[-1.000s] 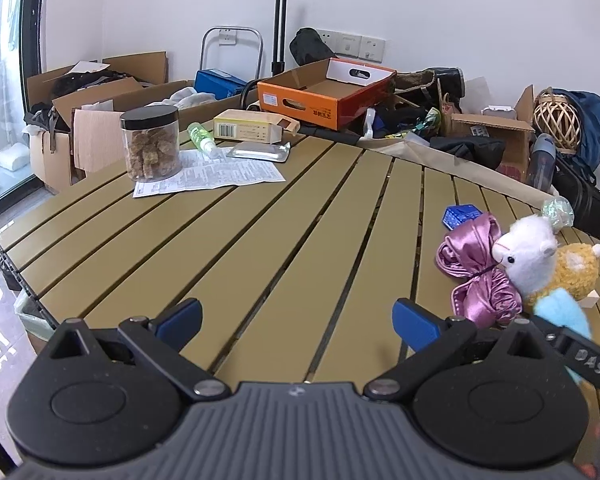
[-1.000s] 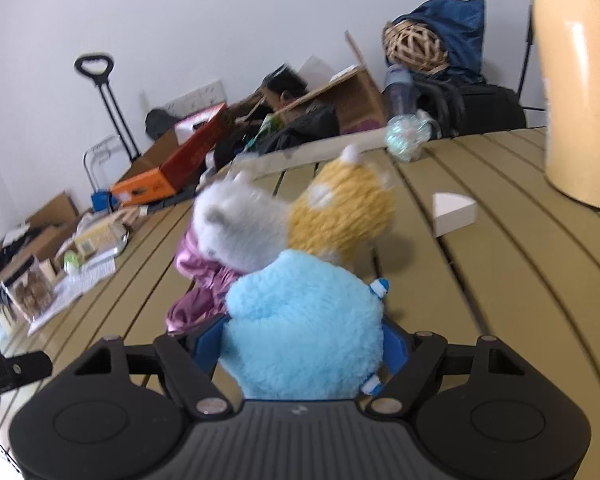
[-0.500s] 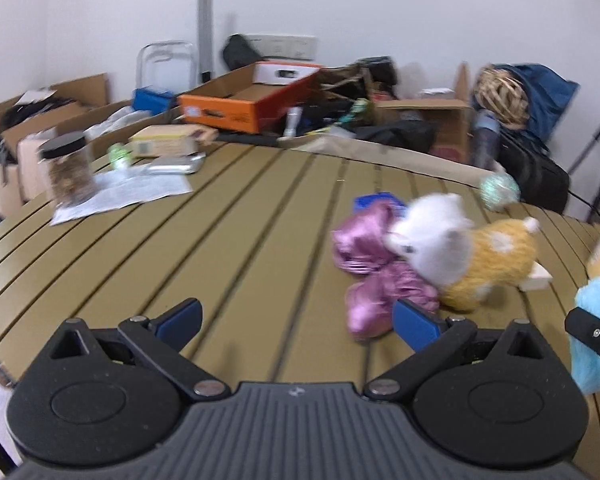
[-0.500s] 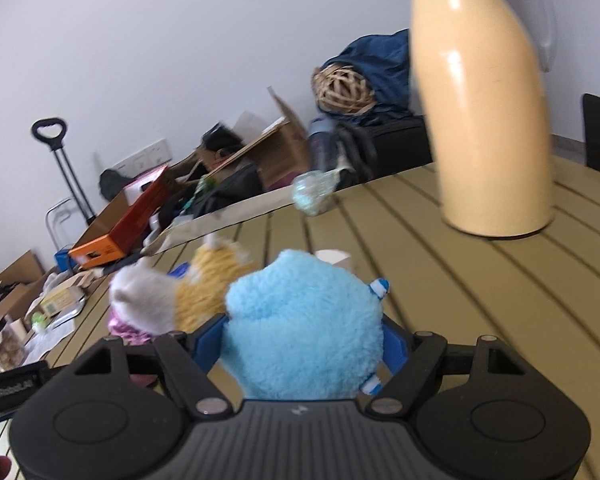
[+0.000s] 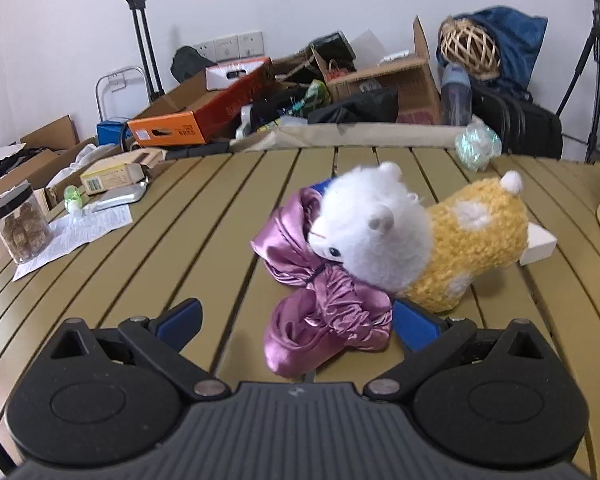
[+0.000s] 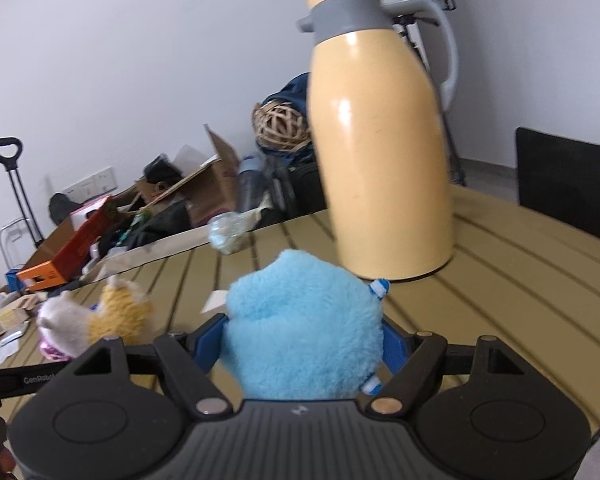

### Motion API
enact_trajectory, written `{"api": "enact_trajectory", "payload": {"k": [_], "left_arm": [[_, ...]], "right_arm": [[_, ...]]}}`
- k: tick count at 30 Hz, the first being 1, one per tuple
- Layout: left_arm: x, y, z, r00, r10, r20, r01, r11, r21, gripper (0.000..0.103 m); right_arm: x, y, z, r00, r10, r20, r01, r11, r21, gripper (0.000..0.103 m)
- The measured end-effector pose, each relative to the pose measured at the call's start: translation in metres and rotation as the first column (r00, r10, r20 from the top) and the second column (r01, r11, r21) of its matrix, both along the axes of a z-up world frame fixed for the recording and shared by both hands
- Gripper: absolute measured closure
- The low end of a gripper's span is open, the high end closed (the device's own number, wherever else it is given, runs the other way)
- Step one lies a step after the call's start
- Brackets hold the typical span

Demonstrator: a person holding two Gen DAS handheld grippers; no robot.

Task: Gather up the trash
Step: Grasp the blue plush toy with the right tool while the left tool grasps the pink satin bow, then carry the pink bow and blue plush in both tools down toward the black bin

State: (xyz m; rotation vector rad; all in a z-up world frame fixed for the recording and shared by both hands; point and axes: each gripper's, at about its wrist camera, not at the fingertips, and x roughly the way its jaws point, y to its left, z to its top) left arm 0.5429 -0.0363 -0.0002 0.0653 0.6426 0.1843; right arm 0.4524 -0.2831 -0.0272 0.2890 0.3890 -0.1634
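Fingers of the left gripper stand spread wide and empty low in the left wrist view, with the purple satin cloth lying crumpled on the slatted surface between them, its right edge just beside the right finger. To take it well, I judge the fingers should come down around the bulk of the cloth rather than its loose edge, and clear of the white and yellow plush toy that leans on it, so the toy is not dragged along. Satin looks slippery and likely to slide out of a shallow pinch.

The right gripper pinches a fluffy blue toy between its fingers at the centre of the right wrist view, in front of a tall yellow jug. A crumpled clear wrapper sits at the far edge of the surface, upper right in the left wrist view.

Writing: at the lower left of the right view the bar reads "GenRobot", cut off; the orange box print is too blurred to read.
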Motion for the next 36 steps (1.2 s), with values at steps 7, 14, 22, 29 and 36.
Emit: {"api": "enact_trajectory", "payload": {"k": [7,14,22,29,36], "left_arm": [[0.017,-0.001,-0.009,1.0,0.0,-0.013,0.0,1.0,-0.017,0.0],[0.027,0.006,-0.016,0.999,-0.01,-0.034,0.008,0.998,-0.064,0.017],[0.029,0.015,-0.018,0.999,-0.009,-0.039,0.005,0.994,-0.112,0.056],[0.023,0.023,-0.015,1.0,-0.006,-0.016,0.004,0.993,-0.12,0.071],[0.004,0.04,0.003,0.998,0.026,0.065,-0.018,0.994,-0.112,0.072]], "right_arm": [[-0.005,-0.018,-0.003,0.999,-0.047,-0.004,0.047,0.999,-0.018,0.026],[-0.007,-0.02,-0.003,0.998,-0.063,0.002,0.063,0.998,-0.028,0.026],[-0.005,-0.014,-0.004,0.999,-0.046,0.001,0.046,0.998,-0.036,0.026],[-0.005,-0.013,-0.002,1.0,-0.029,0.006,0.029,0.999,-0.021,0.026],[-0.01,-0.008,0.001,1.0,-0.002,0.024,0.002,1.0,-0.001,0.026]]}}
